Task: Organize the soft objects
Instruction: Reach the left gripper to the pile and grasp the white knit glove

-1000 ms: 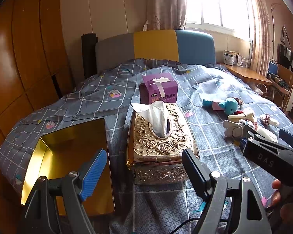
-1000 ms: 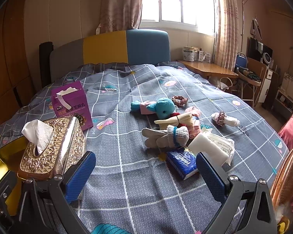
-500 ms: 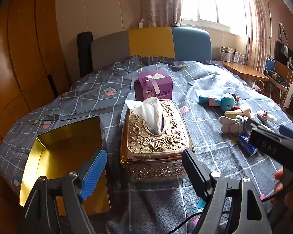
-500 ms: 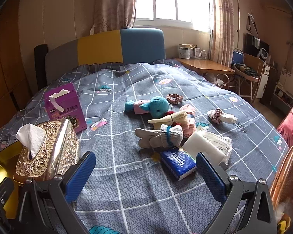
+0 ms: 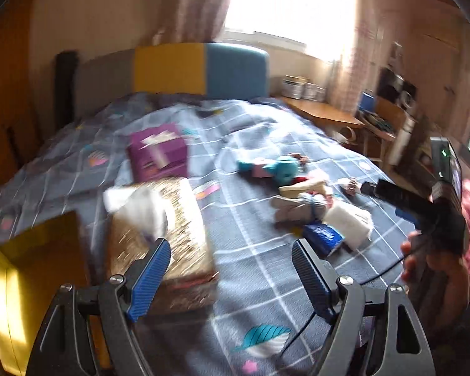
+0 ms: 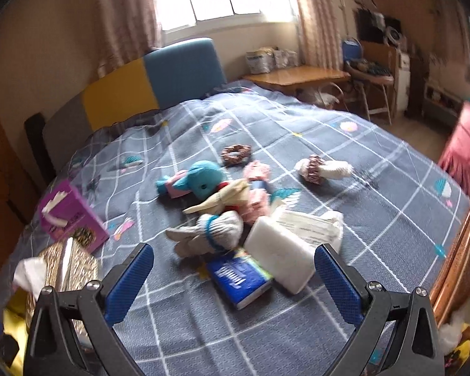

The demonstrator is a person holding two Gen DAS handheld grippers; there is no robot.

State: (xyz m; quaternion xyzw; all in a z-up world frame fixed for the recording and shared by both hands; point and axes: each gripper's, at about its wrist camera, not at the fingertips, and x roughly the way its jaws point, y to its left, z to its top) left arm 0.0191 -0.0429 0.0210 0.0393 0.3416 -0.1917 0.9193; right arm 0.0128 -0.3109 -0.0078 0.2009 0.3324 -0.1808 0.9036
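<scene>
A pile of soft things lies mid-bed: a teal plush toy (image 6: pixel 200 181), a grey sock bundle (image 6: pixel 216 232), a blue tissue pack (image 6: pixel 239 277), a white tissue pack (image 6: pixel 279 261) and a pink item (image 6: pixel 257 188). Behind them lie a brown scrunchie (image 6: pixel 235 153) and a white sock (image 6: pixel 335 169). My right gripper (image 6: pixel 233 252) is open just short of the blue pack, holding nothing. My left gripper (image 5: pixel 230 247) is open and empty over the quilt, right of the ornate gold tissue box (image 5: pixel 172 228). In the blurred left view the pile's teal plush toy (image 5: pixel 282 167) lies ahead to the right.
A gold tray (image 5: pixel 31 269) sits at the bed's left edge, with a purple tissue box (image 5: pixel 158 153) behind the ornate one. A wicker basket (image 6: pixel 457 257) stands at the right edge. A hand (image 5: pixel 423 253) holds the right gripper. A desk (image 6: pixel 297 75) and chair stand beyond the bed.
Both views have swung right, toward the pile. The right gripper has come closer to the tissue packs. The left view is now motion-blurred, with the ornate box shifted to its left.
</scene>
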